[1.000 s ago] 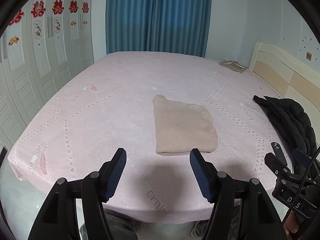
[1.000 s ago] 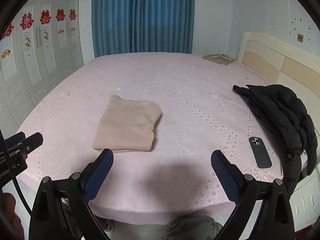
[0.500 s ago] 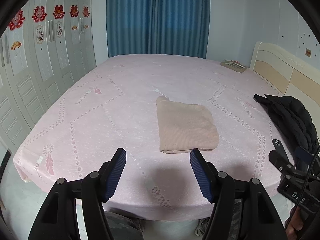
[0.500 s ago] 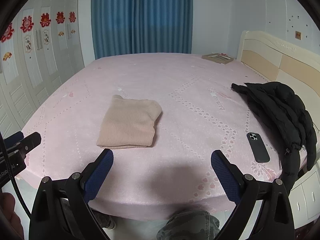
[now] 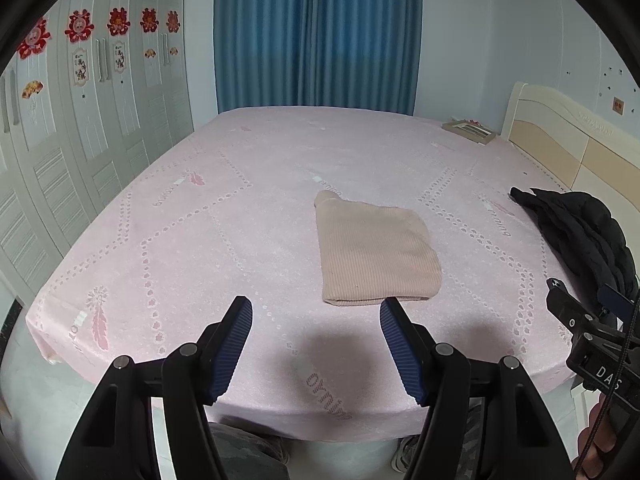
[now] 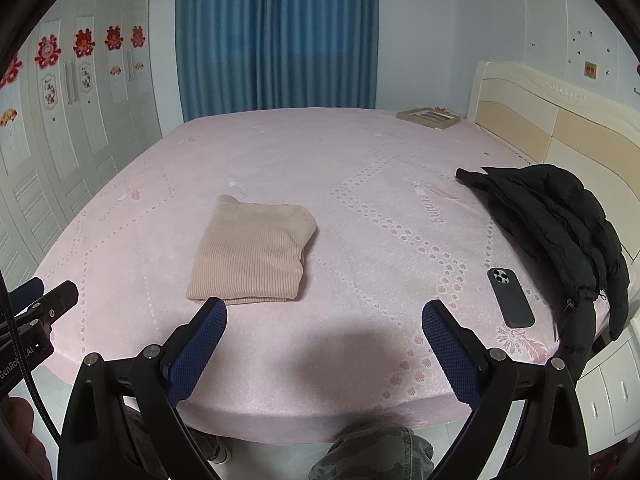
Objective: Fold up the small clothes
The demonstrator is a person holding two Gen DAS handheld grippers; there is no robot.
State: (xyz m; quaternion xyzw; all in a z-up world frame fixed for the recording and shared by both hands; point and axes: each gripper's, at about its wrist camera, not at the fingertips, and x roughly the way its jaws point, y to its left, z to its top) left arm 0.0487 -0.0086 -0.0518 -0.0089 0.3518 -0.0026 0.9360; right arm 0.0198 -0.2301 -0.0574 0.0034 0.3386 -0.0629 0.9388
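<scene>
A beige ribbed knit garment [image 5: 374, 252] lies folded into a neat rectangle on the pink bed [image 5: 240, 216]; it also shows in the right wrist view [image 6: 252, 252]. My left gripper [image 5: 316, 312] is open and empty, held above the bed's near edge, short of the garment. My right gripper [image 6: 324, 312] is open wide and empty, also back from the garment at the near edge. The right gripper's body shows at the left view's right edge [image 5: 592, 336]. The left gripper's body shows at the right view's left edge [image 6: 36, 312].
A black puffer jacket [image 6: 560, 220] lies on the bed's right side with a dark phone [image 6: 510, 296] beside it. A picture frame [image 6: 428, 118] lies at the far corner by the headboard [image 6: 560, 128]. White wardrobes [image 5: 80, 140] stand left, blue curtains [image 5: 316, 32] behind.
Both grippers have drawn back and risen from the bed; the garment looks farther away. Jaws stay open. The garment has not moved.
</scene>
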